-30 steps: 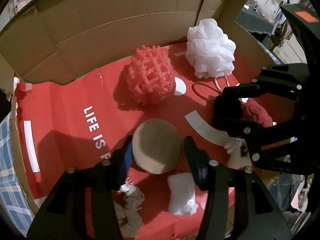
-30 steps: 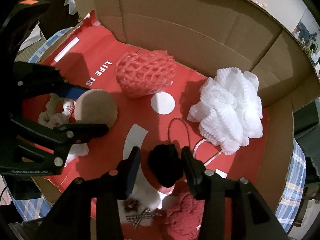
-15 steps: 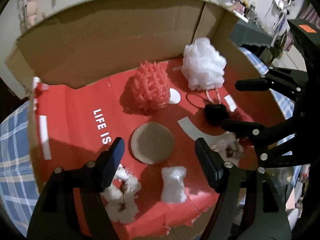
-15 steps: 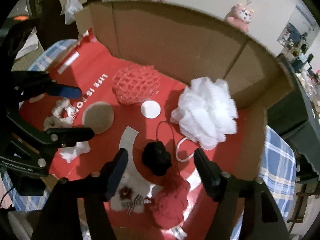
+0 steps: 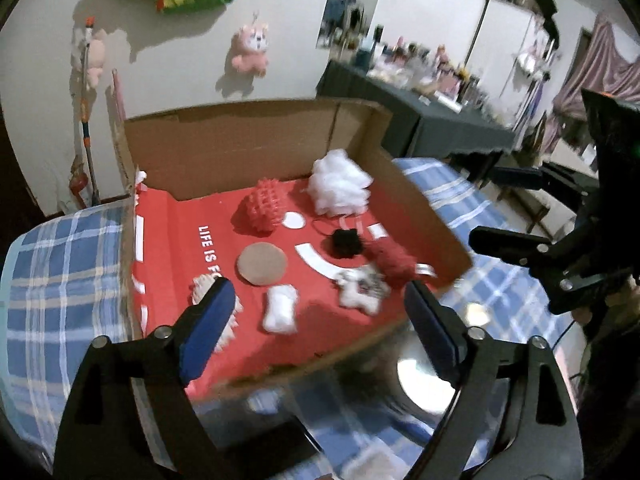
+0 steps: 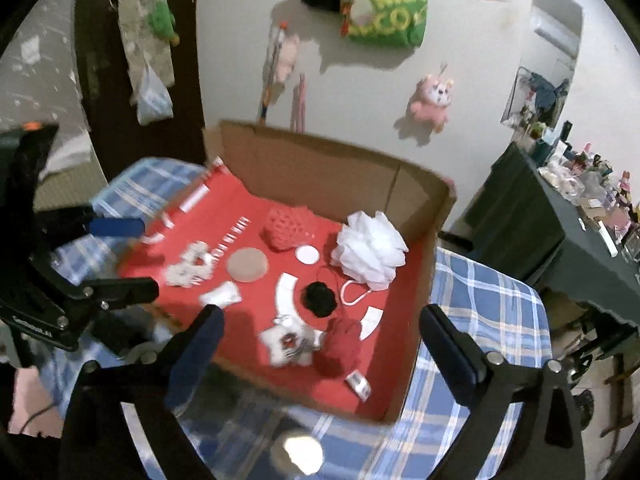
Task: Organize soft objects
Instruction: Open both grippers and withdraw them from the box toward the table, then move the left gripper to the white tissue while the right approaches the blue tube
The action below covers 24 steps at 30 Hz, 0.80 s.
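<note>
A cardboard box (image 5: pixel 256 148) (image 6: pixel 320 168) with a red floor holds several soft things: a tan round sponge (image 5: pixel 262 263) (image 6: pixel 247 265), a black pom-pom (image 5: pixel 346 242) (image 6: pixel 319 299), a white mesh pouf (image 5: pixel 340 188) (image 6: pixel 370 250), a red net ball (image 5: pixel 264 206) (image 6: pixel 289 227), a dark red knit ball (image 5: pixel 392 260) (image 6: pixel 342 346), a white scrunchie (image 6: pixel 190 264), a white pad (image 5: pixel 280 314) and a white star toy (image 5: pixel 360 290) (image 6: pixel 290 346). My left gripper (image 5: pixel 318 312) is open and empty, above the box's front edge. My right gripper (image 6: pixel 320 336) is open and empty, high over the box's near side.
The box sits on a blue plaid cloth (image 5: pixel 60 264) (image 6: pixel 488 320). A shiny round lid (image 5: pixel 424 380) (image 6: pixel 298 454) lies in front of the box. A dark cluttered table (image 6: pixel 560 232) stands to the right. Plush toys hang on the wall (image 5: pixel 250 50).
Both grippers let go, the left of the tan sponge and the right of the black pom-pom, opened wide and pulled up and back out of the box.
</note>
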### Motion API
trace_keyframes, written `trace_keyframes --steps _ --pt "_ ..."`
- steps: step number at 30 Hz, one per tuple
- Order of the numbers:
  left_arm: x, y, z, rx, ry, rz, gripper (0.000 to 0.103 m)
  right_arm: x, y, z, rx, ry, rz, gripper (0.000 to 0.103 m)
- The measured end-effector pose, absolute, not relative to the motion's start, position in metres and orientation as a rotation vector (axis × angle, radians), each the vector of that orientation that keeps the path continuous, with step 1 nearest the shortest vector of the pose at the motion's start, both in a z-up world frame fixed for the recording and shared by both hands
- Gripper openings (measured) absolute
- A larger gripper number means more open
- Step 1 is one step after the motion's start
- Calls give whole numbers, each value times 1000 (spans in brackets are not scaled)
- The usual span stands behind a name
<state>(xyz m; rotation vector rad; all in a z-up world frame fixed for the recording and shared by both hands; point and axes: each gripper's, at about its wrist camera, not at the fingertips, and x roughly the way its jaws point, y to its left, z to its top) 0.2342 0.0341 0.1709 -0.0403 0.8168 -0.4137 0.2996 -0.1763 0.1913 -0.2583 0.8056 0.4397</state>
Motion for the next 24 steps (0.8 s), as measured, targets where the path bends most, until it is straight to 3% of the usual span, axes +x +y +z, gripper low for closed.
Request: trace_keyframes --steps 9,24 --pt "129 33 195 -75 596 -361 97 189 -195 218 -217 601 408 103" --pt "37 18 159 -16 483 -234 98 89 -200 165 -103 521 363 103"
